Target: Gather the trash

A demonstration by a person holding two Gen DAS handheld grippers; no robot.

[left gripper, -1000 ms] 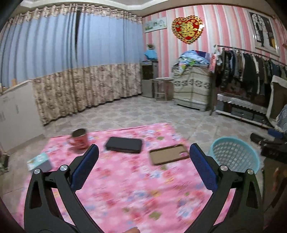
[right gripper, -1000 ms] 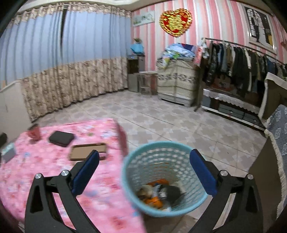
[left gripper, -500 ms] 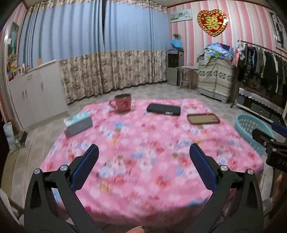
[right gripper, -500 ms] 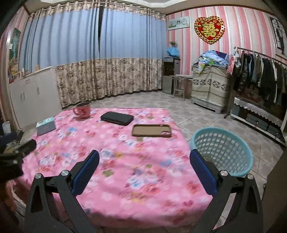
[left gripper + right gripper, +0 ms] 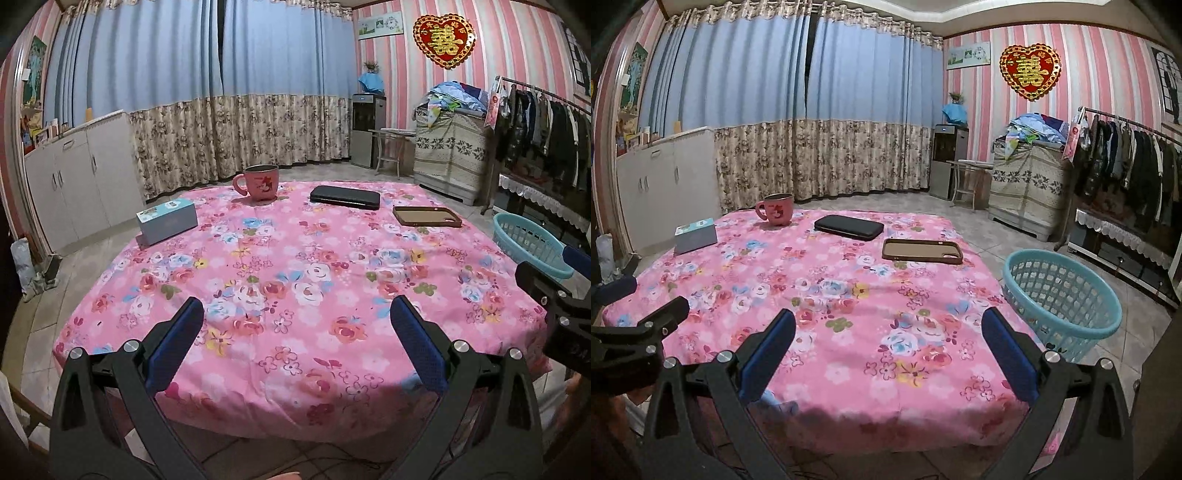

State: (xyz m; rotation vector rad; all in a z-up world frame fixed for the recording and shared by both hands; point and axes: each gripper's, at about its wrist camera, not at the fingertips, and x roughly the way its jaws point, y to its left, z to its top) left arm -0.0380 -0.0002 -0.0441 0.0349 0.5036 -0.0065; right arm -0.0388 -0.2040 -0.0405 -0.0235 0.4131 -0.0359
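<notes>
A light blue plastic basket [image 5: 1060,295] stands on the floor at the table's right side; its inside is hidden from here. It also shows at the right edge as the basket [image 5: 524,240] in the left wrist view. The table wears a pink flowered cloth [image 5: 295,266] [image 5: 849,295]. My left gripper [image 5: 295,332] hangs open over the table's near edge, empty. My right gripper [image 5: 886,332] is open too, empty, at the near edge with the basket to its right. Each gripper's black frame shows at the side of the other's view.
On the far half of the table sit a pink mug [image 5: 260,182], a black case [image 5: 345,196], a brown phone case [image 5: 426,220] and a small blue box [image 5: 166,221]. White cabinets [image 5: 74,177] line the left wall; a clothes rack [image 5: 1126,177] stands at right.
Both grippers have drawn back from the table and basket toward the near edge and steadied. The right view no longer looks down into the basket, where trash lay.
</notes>
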